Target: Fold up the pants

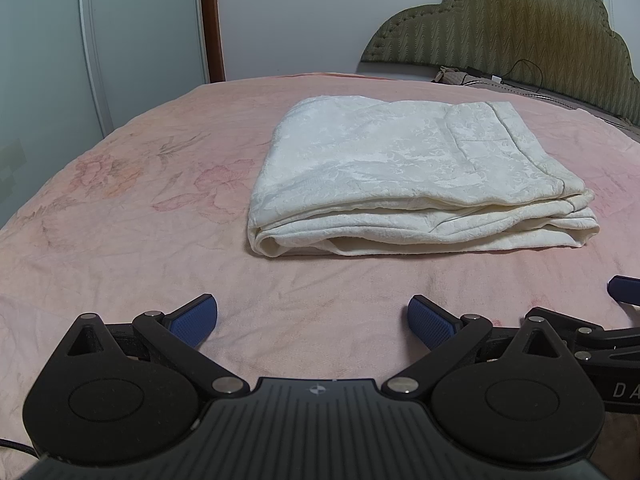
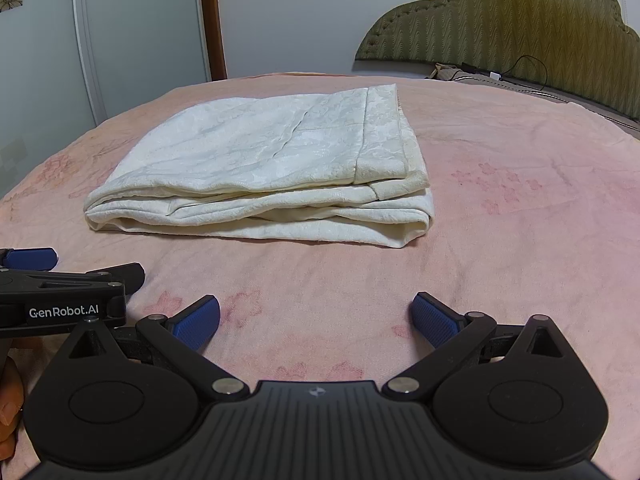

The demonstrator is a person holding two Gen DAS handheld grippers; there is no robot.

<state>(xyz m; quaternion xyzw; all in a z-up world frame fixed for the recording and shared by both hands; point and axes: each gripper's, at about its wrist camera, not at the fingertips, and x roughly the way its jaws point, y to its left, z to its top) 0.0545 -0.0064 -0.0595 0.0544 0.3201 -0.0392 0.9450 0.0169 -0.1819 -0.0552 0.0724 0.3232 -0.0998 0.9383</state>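
The cream-white pants (image 1: 416, 172) lie folded into a thick rectangular stack on the pink bed cover (image 1: 140, 208). They also show in the right wrist view (image 2: 272, 176), left of centre. My left gripper (image 1: 312, 320) is open and empty, hovering over the cover well short of the stack. My right gripper (image 2: 316, 320) is open and empty, also short of the stack. A blue pad of the right gripper (image 1: 624, 288) shows at the right edge of the left wrist view; the left gripper's body (image 2: 64, 296) shows at the left edge of the right wrist view.
A padded olive headboard (image 1: 520, 32) stands at the far right with a black cable (image 1: 524, 70) and a small cushion at its foot. A wardrobe with flower decals (image 1: 80, 40) and a brown door frame (image 1: 210, 20) stand beyond the far left edge of the bed.
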